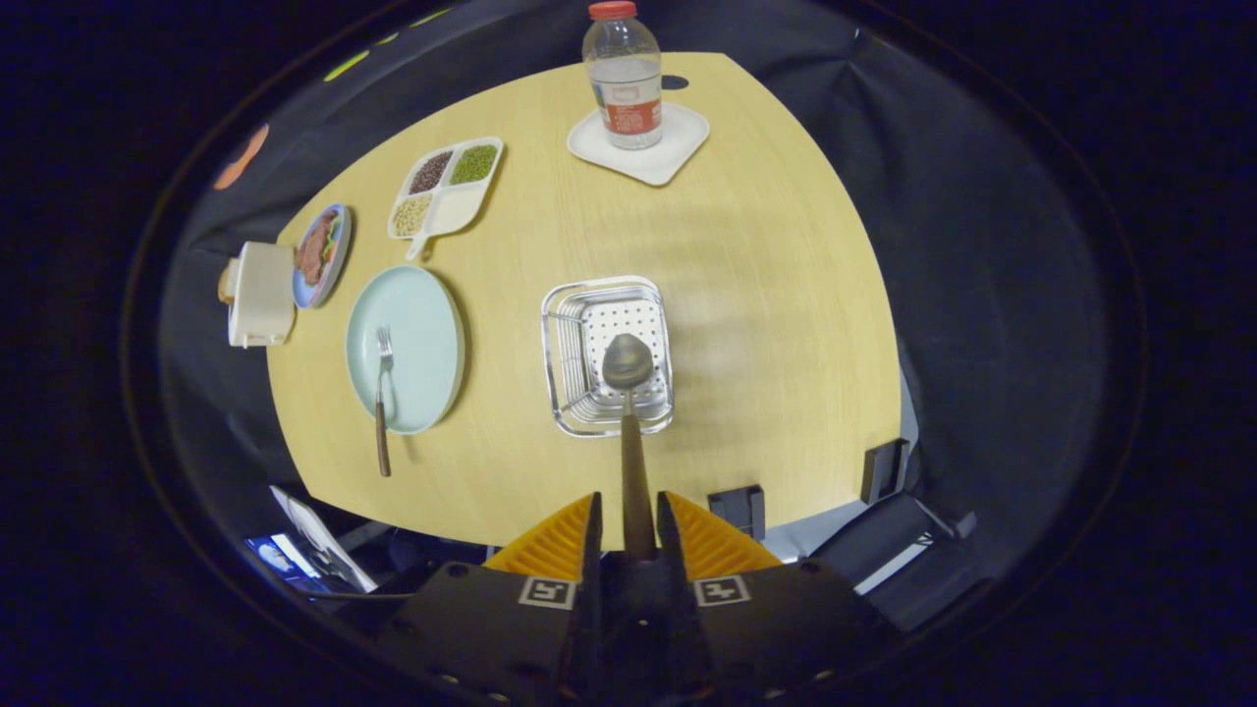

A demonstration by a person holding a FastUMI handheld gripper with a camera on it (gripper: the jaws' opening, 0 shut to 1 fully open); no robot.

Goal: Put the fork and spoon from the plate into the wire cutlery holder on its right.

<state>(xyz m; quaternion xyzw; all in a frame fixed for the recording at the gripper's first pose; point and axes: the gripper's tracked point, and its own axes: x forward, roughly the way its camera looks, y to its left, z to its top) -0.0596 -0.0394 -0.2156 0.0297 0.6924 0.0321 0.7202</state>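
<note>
My gripper [628,535] is shut on the wooden handle of the spoon [628,393]. The spoon points straight ahead from between my fingers, and its metal bowl hangs above the inside of the wire cutlery holder [562,339]. The holder is a square chrome basket with a perforated floor, standing on the wooden table just beyond my fingers. To its left lies the pale green plate [427,334]. The fork [382,393] rests on the plate with its tines on the plate and its brown handle sticking out over the plate's near rim.
A divided white tray of beans [447,187] and a small plate of food [320,255] sit beyond the green plate, with a white toaster-like box [260,295] at the table's left edge. A water bottle [624,79] stands on a white coaster [640,144] at the far side.
</note>
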